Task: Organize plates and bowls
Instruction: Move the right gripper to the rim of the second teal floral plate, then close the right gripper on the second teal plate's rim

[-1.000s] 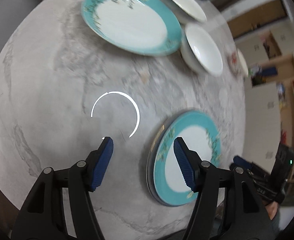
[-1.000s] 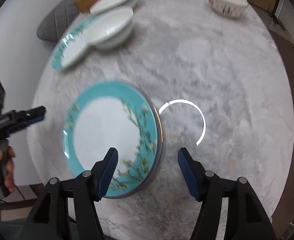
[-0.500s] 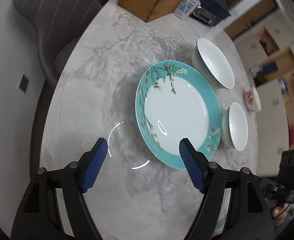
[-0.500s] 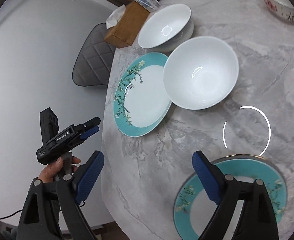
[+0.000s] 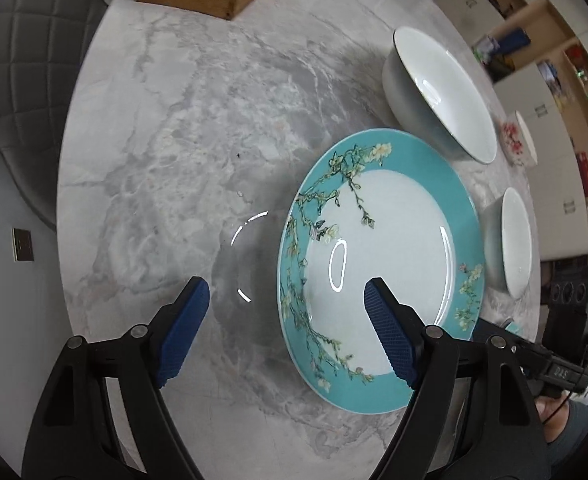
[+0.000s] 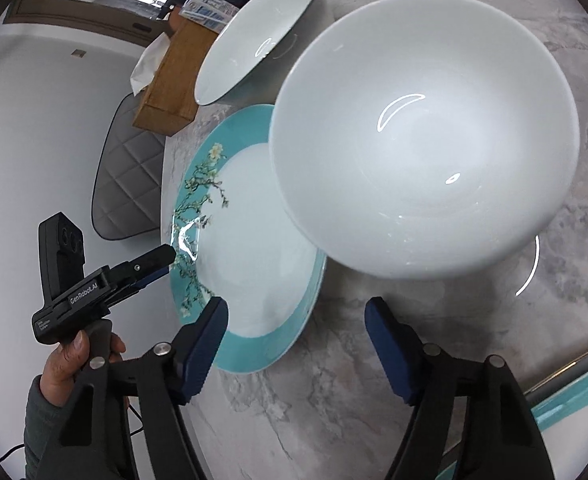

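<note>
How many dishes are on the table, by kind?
teal plates: 2
white bowls: 2
red-flowered bowl: 1
total: 5

table: grey marble [image 5: 166, 152] | chair: grey quilted [image 5: 26, 40] | wall: white [image 6: 34, 120] | shelving: possibly wooden [image 5: 553, 20]

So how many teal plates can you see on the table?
2. One teal plate lies under the left gripper, beside the white bowls. Another teal plate shows only partly at the right wrist view's lower right edge.
</note>
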`<state>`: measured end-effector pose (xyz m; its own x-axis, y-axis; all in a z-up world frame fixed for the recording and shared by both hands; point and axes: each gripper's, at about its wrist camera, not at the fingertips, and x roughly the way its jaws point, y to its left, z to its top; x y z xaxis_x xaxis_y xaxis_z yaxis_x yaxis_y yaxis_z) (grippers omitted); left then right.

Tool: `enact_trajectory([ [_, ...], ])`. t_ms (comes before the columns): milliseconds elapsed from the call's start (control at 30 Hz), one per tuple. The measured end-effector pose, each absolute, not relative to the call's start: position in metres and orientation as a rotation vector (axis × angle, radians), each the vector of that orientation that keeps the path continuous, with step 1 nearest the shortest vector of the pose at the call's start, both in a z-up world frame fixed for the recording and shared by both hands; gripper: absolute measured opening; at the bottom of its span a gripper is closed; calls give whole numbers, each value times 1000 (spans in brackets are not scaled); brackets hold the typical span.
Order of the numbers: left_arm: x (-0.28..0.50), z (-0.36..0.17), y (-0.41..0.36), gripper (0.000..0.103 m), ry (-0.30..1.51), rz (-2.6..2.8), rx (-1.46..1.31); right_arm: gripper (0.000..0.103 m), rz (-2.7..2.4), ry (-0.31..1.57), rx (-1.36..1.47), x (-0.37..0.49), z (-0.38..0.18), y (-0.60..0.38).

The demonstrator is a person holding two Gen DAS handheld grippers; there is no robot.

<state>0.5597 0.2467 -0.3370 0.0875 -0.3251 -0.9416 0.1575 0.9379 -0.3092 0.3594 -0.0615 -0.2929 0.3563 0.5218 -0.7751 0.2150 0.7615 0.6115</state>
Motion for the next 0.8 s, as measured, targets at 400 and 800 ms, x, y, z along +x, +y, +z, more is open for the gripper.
enact_trajectory([
  [400,574,-347,231,15,1472,-356,-71,10,213,1240,688,374,-307,-53],
  [800,533,-326,235,13,1420,-308,-76,11,219,1262,612,365,-294,-44],
])
